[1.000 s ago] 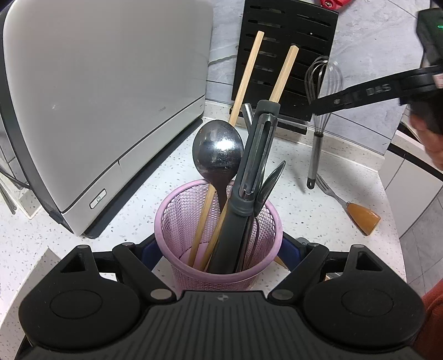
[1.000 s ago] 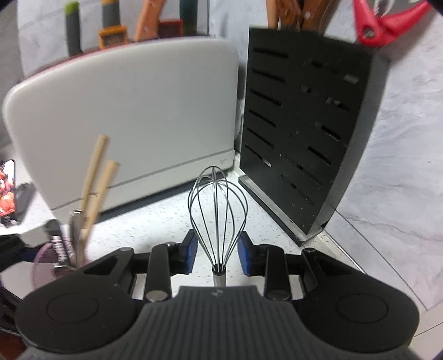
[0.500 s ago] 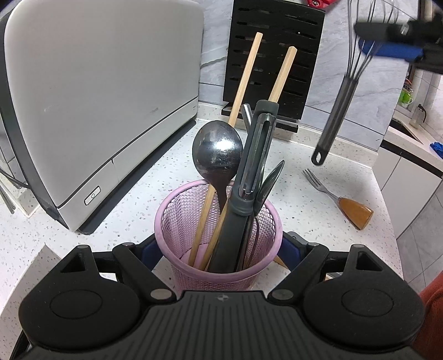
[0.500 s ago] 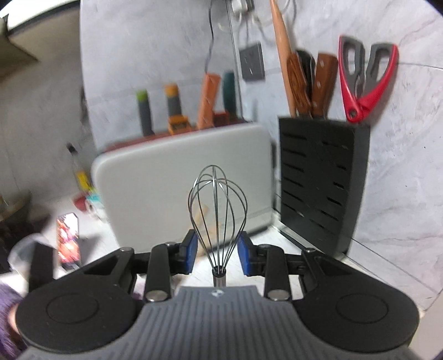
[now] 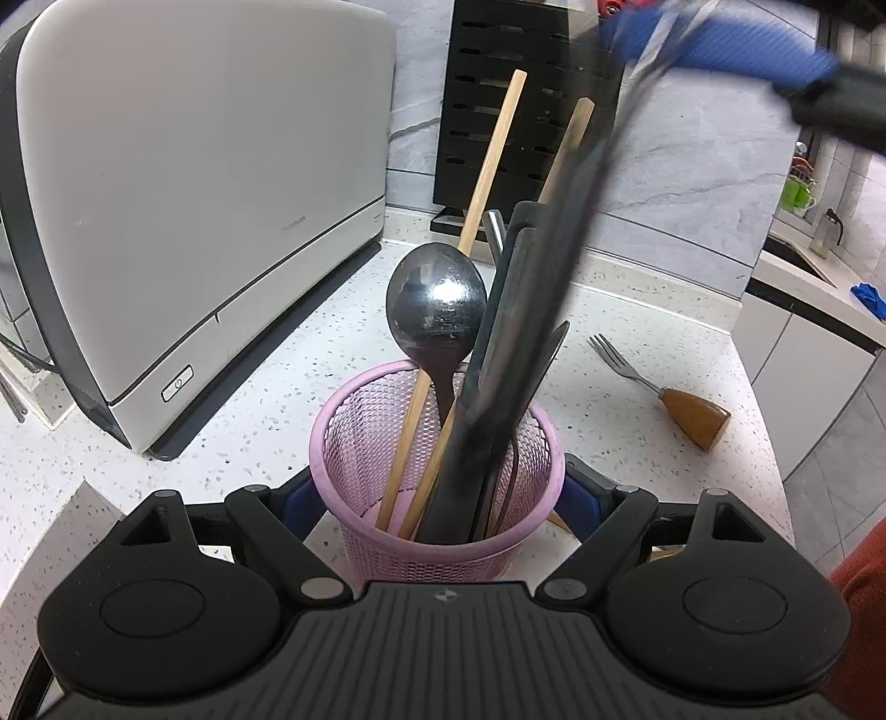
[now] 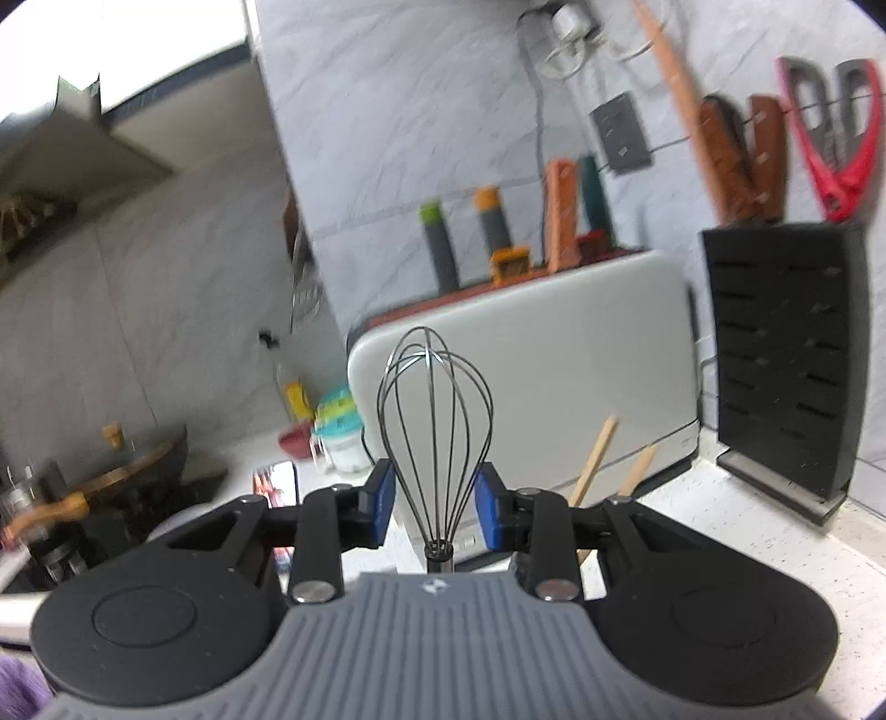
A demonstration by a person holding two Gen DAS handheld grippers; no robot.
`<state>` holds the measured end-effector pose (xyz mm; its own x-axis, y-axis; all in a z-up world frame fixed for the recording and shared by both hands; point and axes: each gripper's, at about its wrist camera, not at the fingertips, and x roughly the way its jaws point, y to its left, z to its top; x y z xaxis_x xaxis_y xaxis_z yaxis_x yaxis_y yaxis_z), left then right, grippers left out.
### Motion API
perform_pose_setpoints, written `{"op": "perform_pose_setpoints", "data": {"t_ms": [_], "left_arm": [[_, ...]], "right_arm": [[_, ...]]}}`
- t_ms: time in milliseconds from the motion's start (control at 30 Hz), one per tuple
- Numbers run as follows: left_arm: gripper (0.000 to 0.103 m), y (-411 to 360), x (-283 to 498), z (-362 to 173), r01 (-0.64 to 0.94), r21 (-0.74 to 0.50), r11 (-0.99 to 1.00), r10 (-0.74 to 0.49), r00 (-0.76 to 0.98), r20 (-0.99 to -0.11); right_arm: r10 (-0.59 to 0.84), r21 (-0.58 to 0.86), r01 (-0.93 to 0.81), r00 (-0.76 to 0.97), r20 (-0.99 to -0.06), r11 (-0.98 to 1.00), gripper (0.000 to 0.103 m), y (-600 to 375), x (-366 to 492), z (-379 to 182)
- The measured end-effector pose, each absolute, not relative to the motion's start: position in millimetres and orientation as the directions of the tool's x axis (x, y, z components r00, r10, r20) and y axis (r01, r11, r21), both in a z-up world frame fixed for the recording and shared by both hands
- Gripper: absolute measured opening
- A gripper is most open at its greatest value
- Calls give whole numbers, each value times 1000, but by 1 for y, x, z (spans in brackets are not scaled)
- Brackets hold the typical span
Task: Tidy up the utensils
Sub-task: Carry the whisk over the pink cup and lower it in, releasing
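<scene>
A pink mesh cup point(image 5: 432, 559) stands on the speckled counter, and my left gripper point(image 5: 440, 498) is shut on its sides with the blue pads. In the cup are a steel spoon point(image 5: 437, 304), two wooden chopsticks point(image 5: 493, 149) and a dark peeler. My right gripper point(image 6: 434, 507) is shut on the wire head of a whisk point(image 6: 434, 421). In the left wrist view that right gripper point(image 5: 720, 44) is at the top right, and the blurred whisk handle point(image 5: 554, 266) slants down to the cup's mouth. A wooden-handled fork point(image 5: 653, 387) lies right of the cup.
A large white appliance point(image 5: 194, 194) fills the left. A black knife block point(image 5: 520, 99) stands against the marble wall behind the cup. The counter ends just right of the fork. A stove with a pan point(image 6: 127, 471) lies far left in the right wrist view.
The right gripper lifted the whisk off the counter and carried it left over the cup, so its handle now reaches the cup's mouth. The left gripper and the cup stayed still.
</scene>
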<state>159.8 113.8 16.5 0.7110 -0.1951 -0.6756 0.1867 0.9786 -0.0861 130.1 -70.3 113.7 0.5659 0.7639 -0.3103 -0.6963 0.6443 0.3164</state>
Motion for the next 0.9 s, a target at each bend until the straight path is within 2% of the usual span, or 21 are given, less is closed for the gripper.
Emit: {"op": "perform_pose_setpoints", "data": {"t_ms": [200, 700, 800, 900], "left_arm": [[98, 115, 157, 18, 193, -88, 977, -201, 709, -676], [98, 115, 154, 19, 192, -92, 977, -204, 712, -672], [98, 116, 152, 18, 191, -93, 977, -204, 713, -671], [98, 115, 152, 17, 194, -86, 977, -200, 713, -672]], "right_arm": [[741, 288, -699, 520, -425, 655, 29, -42, 142, 77], [707, 216, -745, 438, -556, 631, 31, -23, 143, 50], [706, 214, -741, 447, -549, 636, 34, -25, 143, 53], [716, 220, -742, 454, -531, 634, 44, -30, 141, 60]]}}
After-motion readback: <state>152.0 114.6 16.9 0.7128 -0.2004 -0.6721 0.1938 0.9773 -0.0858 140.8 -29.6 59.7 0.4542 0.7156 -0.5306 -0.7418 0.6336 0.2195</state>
